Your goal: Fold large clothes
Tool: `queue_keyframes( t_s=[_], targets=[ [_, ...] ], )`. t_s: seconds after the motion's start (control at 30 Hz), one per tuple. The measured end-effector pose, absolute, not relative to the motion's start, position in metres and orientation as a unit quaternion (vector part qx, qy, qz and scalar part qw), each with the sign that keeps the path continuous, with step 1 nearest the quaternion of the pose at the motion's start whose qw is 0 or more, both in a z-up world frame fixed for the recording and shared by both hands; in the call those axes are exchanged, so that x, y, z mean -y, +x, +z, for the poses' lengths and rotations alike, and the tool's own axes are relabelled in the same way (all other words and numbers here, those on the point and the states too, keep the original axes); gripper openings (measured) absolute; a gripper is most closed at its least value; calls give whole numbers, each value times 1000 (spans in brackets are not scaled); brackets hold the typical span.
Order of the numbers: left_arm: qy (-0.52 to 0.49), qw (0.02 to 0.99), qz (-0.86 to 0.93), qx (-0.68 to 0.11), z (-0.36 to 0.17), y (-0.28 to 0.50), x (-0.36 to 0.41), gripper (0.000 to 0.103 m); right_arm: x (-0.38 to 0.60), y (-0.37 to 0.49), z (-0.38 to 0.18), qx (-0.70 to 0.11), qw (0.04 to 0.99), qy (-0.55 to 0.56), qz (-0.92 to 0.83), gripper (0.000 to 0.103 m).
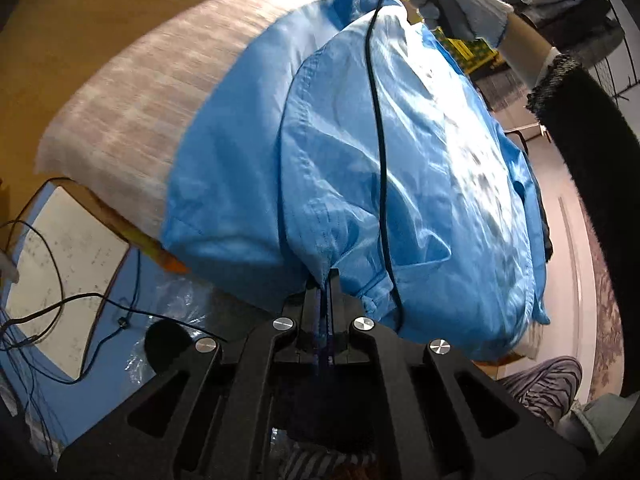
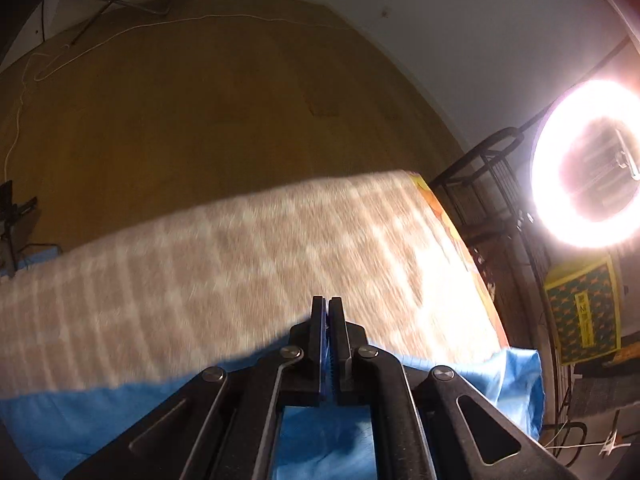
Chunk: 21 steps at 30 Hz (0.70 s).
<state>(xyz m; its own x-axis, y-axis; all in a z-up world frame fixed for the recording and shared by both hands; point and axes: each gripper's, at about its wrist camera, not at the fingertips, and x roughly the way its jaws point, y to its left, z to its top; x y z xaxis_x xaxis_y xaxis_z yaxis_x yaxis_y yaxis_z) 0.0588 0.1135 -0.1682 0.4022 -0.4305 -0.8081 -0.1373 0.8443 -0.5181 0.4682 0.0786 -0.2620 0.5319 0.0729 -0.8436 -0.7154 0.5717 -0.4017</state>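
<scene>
Left tongs pinch the blue garment's near hem; it spreads ahead over the checked bench. Right tongs clamp its edge beneath them.

Blue garment, folded over, on table

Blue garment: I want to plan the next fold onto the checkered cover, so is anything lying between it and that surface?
Nothing visible lies on the checkered cover ahead of the blue garment. Only a black cable drapes across the garment's top. Both the left hand-held gripper and right hand-held gripper are already closed on fabric.
</scene>
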Motion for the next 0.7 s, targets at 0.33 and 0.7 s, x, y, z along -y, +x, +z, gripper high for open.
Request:
queue_keyframes(
  t_s=[0.33, 0.7],
  targets=[
    [-262, 786, -95, -552, -175, 61, -112, 0, -74, 479, -281, -477, 763, -350, 262, 49],
    [-248, 796, -90, -544, -169, 57, -108, 0, -53, 458, -298, -495, 758, -356, 233, 0]
  ],
)
